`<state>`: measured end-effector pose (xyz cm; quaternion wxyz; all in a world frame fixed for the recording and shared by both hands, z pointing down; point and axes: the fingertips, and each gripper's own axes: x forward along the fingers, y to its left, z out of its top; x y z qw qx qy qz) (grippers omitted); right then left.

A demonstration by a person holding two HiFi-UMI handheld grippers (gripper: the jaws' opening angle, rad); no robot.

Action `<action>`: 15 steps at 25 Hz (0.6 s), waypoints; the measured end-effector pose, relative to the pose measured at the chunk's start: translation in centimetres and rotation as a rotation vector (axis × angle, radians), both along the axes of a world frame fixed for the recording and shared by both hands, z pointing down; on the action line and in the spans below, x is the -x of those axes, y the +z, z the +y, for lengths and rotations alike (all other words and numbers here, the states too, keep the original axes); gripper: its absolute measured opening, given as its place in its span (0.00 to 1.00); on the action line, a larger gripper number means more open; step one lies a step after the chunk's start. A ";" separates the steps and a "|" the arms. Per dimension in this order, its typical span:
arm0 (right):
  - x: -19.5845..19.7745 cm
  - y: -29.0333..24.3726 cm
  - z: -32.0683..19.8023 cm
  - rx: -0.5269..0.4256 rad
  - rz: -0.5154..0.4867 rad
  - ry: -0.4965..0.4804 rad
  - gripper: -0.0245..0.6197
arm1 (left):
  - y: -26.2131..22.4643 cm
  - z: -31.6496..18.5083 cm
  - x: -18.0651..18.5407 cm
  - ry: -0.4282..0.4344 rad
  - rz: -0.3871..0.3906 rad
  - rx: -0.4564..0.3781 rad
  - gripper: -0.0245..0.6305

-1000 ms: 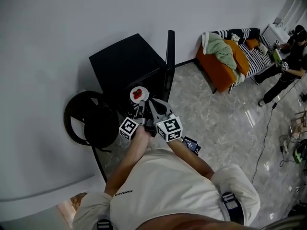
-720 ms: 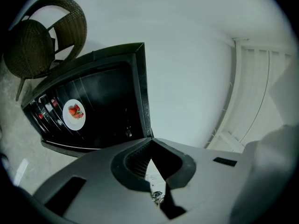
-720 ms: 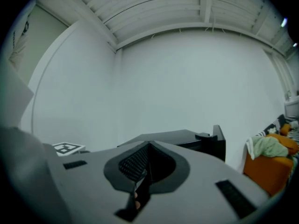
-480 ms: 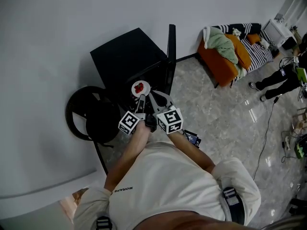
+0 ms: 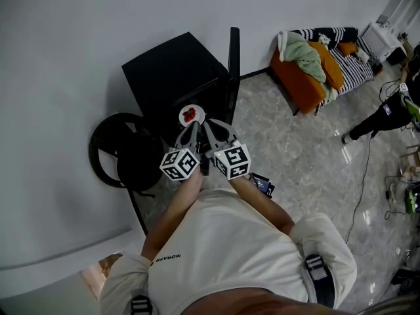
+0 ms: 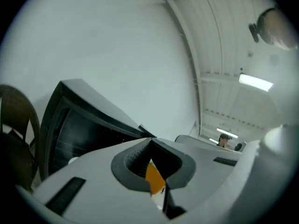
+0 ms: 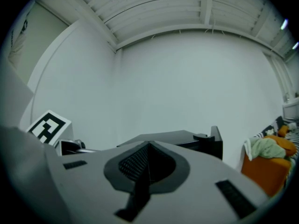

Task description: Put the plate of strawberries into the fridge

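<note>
my left claw [image 5: 188, 130] has lifted and rolled, pinched shut on nothing, like the right claw [image 5: 207, 127]. the plate of strawberries [image 5: 198, 112] sits just past both tips at the open fridge [image 5: 172, 71] mouth; probably nearly in.

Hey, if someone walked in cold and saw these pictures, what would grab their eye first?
Probably the small white plate of red strawberries, bright against the open front of the black box-shaped fridge. Right before it, the left gripper and right gripper point towards it side by side, jaws shut. At the upper right of the head view, an orange sofa stands out too.
</note>
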<state>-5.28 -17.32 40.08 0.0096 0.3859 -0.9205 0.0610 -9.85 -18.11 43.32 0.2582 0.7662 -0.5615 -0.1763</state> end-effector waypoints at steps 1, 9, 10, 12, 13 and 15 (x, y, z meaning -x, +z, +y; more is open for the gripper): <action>-0.1 0.0 0.0 0.000 0.000 0.002 0.06 | -0.3 0.1 -0.3 0.007 -0.060 -0.014 0.04; -0.5 0.4 0.0 0.003 0.001 0.008 0.06 | -2.1 0.4 -1.6 0.022 -0.328 -0.097 0.04; -0.5 0.4 -0.1 0.002 0.000 0.009 0.06 | -2.2 0.5 -1.7 0.021 -0.353 -0.104 0.04; -0.5 0.3 -0.1 0.000 0.001 0.009 0.06 | -2.6 0.5 -1.8 0.014 -0.395 -0.119 0.04; -0.4 0.3 -0.2 -0.002 0.003 0.007 0.06 | -2.8 0.6 -1.7 0.010 -0.413 -0.126 0.04; -0.4 0.3 -0.1 -0.003 0.006 0.003 0.06 | -3.1 0.7 -1.6 -0.002 -0.441 -0.141 0.04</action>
